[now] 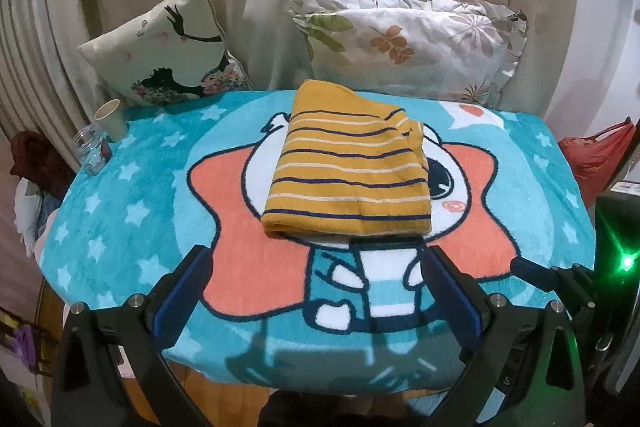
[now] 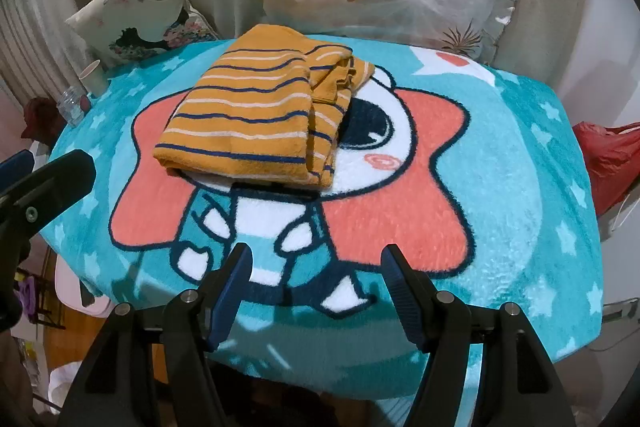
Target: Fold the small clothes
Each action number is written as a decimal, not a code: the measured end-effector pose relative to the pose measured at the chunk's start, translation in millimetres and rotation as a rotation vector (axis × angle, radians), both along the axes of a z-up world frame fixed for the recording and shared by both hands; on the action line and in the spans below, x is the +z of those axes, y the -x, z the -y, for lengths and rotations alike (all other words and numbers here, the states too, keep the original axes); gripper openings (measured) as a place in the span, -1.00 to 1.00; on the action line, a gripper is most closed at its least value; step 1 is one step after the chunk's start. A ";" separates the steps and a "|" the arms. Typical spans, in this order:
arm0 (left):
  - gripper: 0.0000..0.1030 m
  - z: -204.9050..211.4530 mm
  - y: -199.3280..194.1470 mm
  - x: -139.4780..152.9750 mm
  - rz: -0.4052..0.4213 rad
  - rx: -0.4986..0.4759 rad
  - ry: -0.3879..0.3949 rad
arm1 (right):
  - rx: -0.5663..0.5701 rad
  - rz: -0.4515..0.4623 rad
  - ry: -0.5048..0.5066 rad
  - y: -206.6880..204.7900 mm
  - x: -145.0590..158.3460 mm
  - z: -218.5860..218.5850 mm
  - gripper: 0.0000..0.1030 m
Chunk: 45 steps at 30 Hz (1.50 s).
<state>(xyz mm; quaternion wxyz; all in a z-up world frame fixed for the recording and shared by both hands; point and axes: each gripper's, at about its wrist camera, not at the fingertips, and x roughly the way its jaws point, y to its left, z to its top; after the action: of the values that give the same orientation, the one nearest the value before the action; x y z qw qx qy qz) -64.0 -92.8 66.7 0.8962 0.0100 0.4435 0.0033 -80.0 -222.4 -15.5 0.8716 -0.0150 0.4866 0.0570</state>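
A mustard-yellow garment with navy and white stripes (image 1: 348,171) lies folded into a compact rectangle in the middle of the blue cartoon blanket (image 1: 120,195). In the right wrist view the garment (image 2: 252,115) shows stacked layers along its right edge. My left gripper (image 1: 316,259) is open and empty, hovering just short of the garment's near edge. My right gripper (image 2: 316,259) is open and empty, further back over the blanket (image 2: 500,187). The right gripper also shows in the left wrist view (image 1: 532,267), and the left gripper at the left edge of the right wrist view (image 2: 48,175).
A paper cup (image 1: 110,119) and a glass jar (image 1: 92,149) stand at the blanket's far left corner. Two pillows (image 1: 168,47) (image 1: 412,43) lean against the curtain behind. A red bag (image 1: 596,155) hangs off the right side.
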 end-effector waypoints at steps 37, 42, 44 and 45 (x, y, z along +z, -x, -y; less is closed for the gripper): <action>1.00 5.4 -8.7 -12.7 -0.066 0.015 0.006 | -0.008 -0.016 -0.009 -3.2 -2.2 12.7 0.40; 1.00 6.1 -8.7 -12.5 -0.066 0.012 0.006 | -0.011 -0.015 -0.010 -3.2 -2.3 13.5 0.40; 1.00 6.6 -8.7 -12.4 -0.065 0.013 0.006 | -0.012 -0.014 -0.011 -4.5 -2.7 14.5 0.40; 1.00 7.5 -8.9 -12.3 -0.064 0.012 0.004 | -0.012 -0.014 -0.011 -5.7 -3.1 15.6 0.40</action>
<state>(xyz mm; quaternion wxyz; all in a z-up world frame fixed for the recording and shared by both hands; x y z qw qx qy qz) -55.2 -100.2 54.5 0.8815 0.0055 0.4721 0.0072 -74.3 -238.0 -18.6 0.8686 -0.0067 0.4924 0.0546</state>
